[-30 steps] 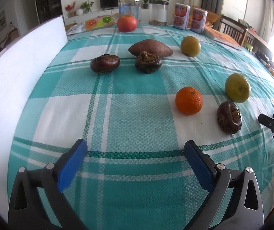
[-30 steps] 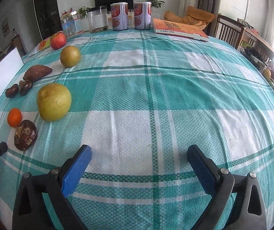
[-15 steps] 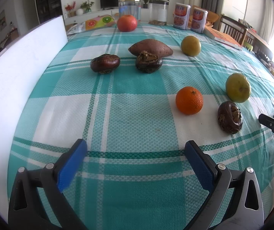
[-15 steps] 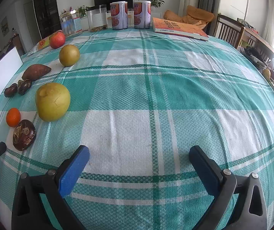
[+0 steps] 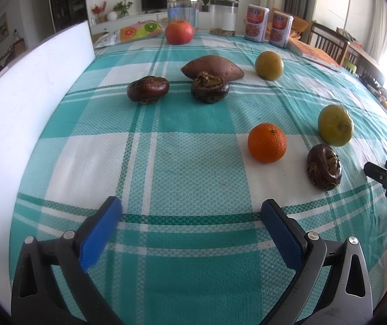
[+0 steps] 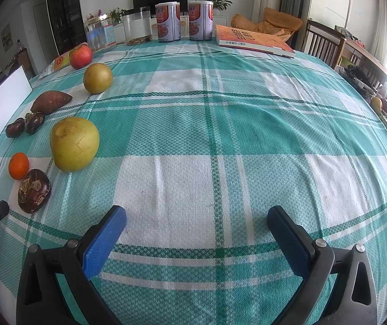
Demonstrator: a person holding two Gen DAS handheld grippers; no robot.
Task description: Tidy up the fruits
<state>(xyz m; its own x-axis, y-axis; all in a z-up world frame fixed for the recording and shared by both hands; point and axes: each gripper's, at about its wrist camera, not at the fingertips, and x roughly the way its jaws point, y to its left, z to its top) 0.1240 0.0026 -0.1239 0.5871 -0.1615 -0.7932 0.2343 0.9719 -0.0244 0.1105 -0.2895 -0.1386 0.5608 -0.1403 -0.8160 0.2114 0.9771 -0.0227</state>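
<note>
You see a teal-and-white plaid cloth (image 5: pixel 188 146) with dark green lines. On it sit a bright orange tangerine (image 5: pixel 267 142), two yellow-green pears (image 5: pixel 334 125) (image 5: pixel 269 65), a red apple (image 5: pixel 179 32), a reddish-brown sweet potato (image 5: pixel 212 67) and three dark brown water chestnuts (image 5: pixel 148 89) (image 5: pixel 209 87) (image 5: pixel 324 166). Your grippers' pads (image 5: pixel 100 233) (image 6: pixel 104 239) are blue on black frames. The board (image 5: pixel 31 103) is white, the book (image 6: pixel 253 40) orange.

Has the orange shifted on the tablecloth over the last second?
No. In the left wrist view the orange sits on the same white check, beside the water chestnut, as earlier.
</note>
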